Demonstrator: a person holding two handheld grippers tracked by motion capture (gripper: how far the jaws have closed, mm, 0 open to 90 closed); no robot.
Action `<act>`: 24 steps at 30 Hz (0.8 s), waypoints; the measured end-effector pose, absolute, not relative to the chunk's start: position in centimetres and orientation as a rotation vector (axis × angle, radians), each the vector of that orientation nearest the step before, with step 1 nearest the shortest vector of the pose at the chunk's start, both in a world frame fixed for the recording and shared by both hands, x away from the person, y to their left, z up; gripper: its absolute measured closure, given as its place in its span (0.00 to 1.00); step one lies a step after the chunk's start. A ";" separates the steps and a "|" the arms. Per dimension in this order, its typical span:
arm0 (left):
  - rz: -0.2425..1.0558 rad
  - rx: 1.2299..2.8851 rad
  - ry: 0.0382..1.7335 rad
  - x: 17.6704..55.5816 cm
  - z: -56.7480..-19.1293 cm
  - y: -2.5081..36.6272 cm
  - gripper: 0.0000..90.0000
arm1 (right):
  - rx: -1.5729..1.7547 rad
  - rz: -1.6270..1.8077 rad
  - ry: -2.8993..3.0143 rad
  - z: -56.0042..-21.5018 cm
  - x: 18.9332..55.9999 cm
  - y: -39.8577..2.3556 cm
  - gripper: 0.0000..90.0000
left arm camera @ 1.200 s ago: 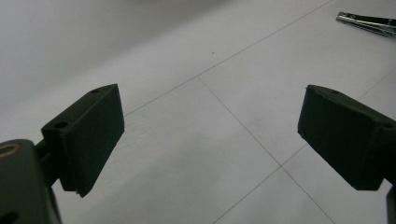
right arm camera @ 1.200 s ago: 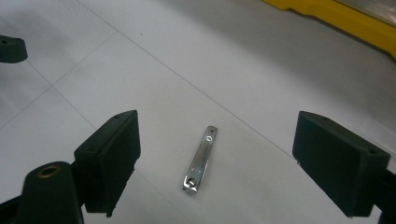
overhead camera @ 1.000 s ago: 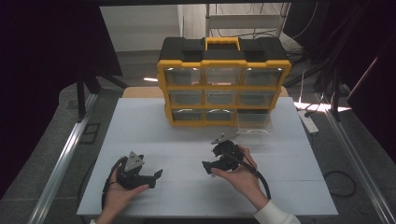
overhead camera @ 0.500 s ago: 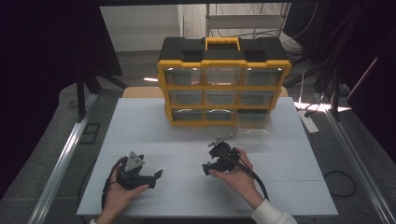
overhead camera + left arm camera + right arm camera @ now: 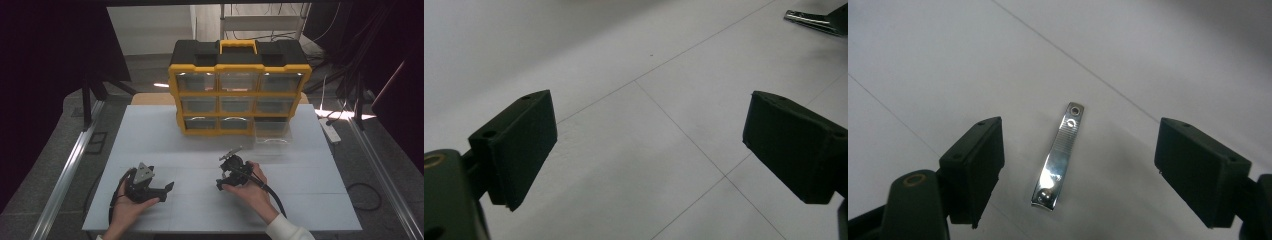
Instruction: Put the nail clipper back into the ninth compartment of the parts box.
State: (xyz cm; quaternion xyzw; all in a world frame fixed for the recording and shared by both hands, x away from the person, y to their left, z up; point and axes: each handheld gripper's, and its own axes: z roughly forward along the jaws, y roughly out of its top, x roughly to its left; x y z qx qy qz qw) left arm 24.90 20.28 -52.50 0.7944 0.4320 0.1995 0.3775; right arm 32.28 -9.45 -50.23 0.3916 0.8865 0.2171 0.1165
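Two hand-held grippers sit low over the near part of the white table (image 5: 150, 130). The left gripper (image 5: 162, 189) is held in the person's left hand (image 5: 131, 210), its jaws spread wide with nothing but bare tabletop between them. The right gripper (image 5: 223, 181), in the right hand (image 5: 248, 189), points down at the surface — its jaws also stand wide apart, and one metal nail clipper (image 5: 1060, 155) lies flat on the table between them, untouched by either jaw. Farther back stands one yellow-and-black organizer case (image 5: 239, 87) with a yellow handle on top and three rows of three drawer bays; the lower right bay looks open — one clear drawer (image 5: 272, 134) rests on the table just in front of it.
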 end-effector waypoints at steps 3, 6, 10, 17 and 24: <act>0.509 2.030 1.105 24.9 -52.5 20.3 0.09 | 1.150 0.617 2.598 -50.6 32.3 -9.4 0.24; 0.510 2.031 1.105 24.9 -52.5 20.3 0.09 | 1.154 0.588 2.602 -50.9 32.3 -9.3 0.24; 0.511 2.032 1.105 24.9 -52.6 20.3 0.09 | 1.156 0.574 2.614 -51.1 32.3 -9.2 0.24; 0.512 2.033 1.105 24.9 -52.6 20.3 0.09 | 1.204 0.577 2.634 -50.9 32.3 -9.3 0.30; 0.512 2.031 1.107 24.9 -52.6 20.4 0.09 | 1.207 0.535 2.621 -50.9 32.2 -9.1 0.45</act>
